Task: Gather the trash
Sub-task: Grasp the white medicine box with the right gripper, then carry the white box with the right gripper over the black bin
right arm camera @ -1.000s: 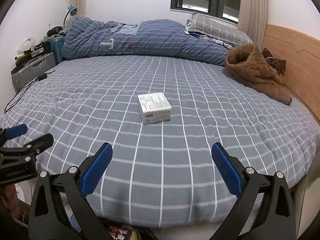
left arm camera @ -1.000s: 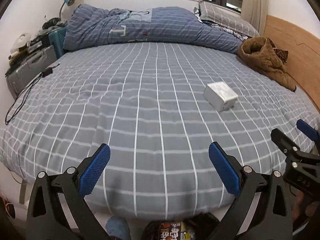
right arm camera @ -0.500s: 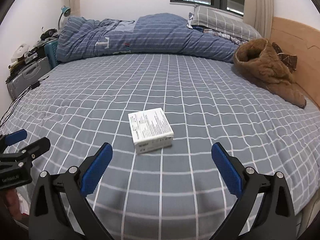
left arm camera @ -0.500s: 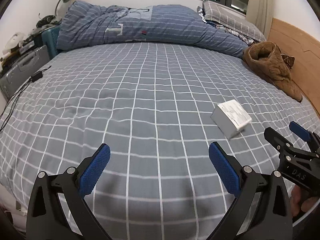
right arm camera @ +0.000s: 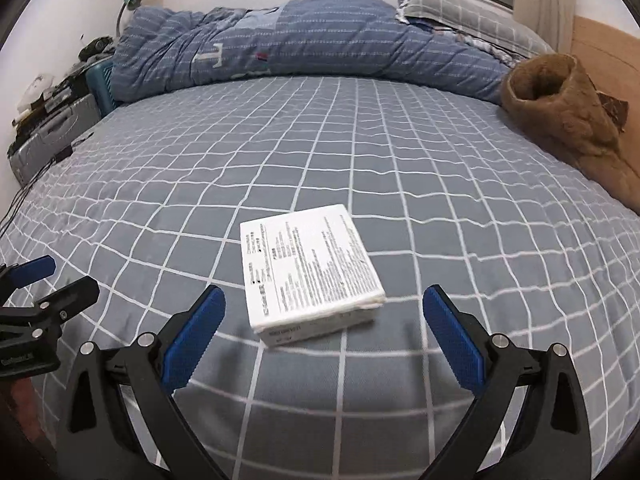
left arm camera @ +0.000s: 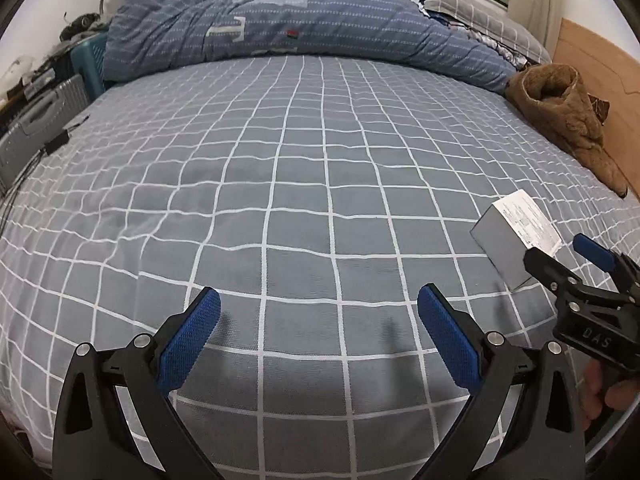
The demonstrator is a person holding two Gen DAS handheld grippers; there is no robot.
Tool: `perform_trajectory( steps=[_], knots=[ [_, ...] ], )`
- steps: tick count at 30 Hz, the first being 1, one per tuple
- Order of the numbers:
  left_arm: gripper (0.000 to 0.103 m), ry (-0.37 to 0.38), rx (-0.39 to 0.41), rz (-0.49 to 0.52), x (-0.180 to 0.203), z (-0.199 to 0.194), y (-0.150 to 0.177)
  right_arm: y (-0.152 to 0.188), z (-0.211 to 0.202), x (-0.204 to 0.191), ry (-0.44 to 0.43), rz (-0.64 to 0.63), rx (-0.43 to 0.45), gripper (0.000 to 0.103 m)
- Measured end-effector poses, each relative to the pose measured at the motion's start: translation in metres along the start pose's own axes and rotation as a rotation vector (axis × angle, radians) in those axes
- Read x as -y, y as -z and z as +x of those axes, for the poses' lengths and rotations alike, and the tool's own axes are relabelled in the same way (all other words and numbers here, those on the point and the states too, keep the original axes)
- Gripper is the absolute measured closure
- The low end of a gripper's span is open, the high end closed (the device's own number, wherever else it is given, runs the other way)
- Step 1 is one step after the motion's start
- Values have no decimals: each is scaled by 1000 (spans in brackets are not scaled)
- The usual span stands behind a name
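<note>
A small white printed box (right arm camera: 310, 272) lies flat on the grey checked bed sheet (right arm camera: 360, 160). My right gripper (right arm camera: 324, 336) is open, its blue pads on either side of the box's near end, not touching it. The box also shows in the left wrist view (left arm camera: 516, 240) at the right, with the right gripper (left arm camera: 568, 264) just in front of it. My left gripper (left arm camera: 320, 340) is open and empty over bare sheet, left of the box. It shows at the left edge of the right wrist view (right arm camera: 52, 280).
A rolled blue duvet (right arm camera: 300, 44) and a grey pillow (right arm camera: 460, 12) lie at the far end. A brown fleece garment (right arm camera: 568, 120) lies by the wooden headboard (right arm camera: 608, 52) on the right. A grey suitcase (right arm camera: 52, 136) and cables (left arm camera: 28, 168) are on the left.
Both grippers have moved forward over the bed. The box is now much nearer, between the right gripper's open pads. Both grippers stay open.
</note>
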State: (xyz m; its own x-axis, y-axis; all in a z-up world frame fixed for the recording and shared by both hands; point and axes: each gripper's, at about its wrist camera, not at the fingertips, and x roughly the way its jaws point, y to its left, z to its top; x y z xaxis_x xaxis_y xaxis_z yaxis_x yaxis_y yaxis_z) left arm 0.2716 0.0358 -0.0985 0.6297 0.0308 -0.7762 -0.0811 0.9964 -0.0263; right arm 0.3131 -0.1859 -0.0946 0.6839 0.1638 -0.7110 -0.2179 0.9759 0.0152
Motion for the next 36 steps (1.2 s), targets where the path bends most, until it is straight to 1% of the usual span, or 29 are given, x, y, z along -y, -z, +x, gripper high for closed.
perform_trajectory(
  steps=[5,6,7,11,14,22,26,34,36],
  knots=[
    [6,4,3,-2,-3,-1,4,-3,15,-4,-9,-18,-45,8],
    [6,6,6,-10,-5,-1,4,-3,17,-4,-16,-20,-50,11],
    [6,6,6,-13,-6,-2,4,-3,17,-4,-21,-20,-45,33],
    [6,2,18,-17,-7,-7,4,-4,11,-6,-27,-1,-36,32],
    [6,1,27,-16,-7,-12,3,-5,3,-10,-4,-21,-16,33],
    [6,4,44,2,-4,-24,4,-8,-22,-16,11,-29,12,32],
    [6,-3,57,25,1,-30,7,-6,-32,-17,33,-22,12,32],
    [6,-2,91,22,3,-51,17,7,-59,-14,53,15,31,32],
    [6,-11,103,15,3,-59,22,10,-67,-15,56,17,38,32]
  ],
)
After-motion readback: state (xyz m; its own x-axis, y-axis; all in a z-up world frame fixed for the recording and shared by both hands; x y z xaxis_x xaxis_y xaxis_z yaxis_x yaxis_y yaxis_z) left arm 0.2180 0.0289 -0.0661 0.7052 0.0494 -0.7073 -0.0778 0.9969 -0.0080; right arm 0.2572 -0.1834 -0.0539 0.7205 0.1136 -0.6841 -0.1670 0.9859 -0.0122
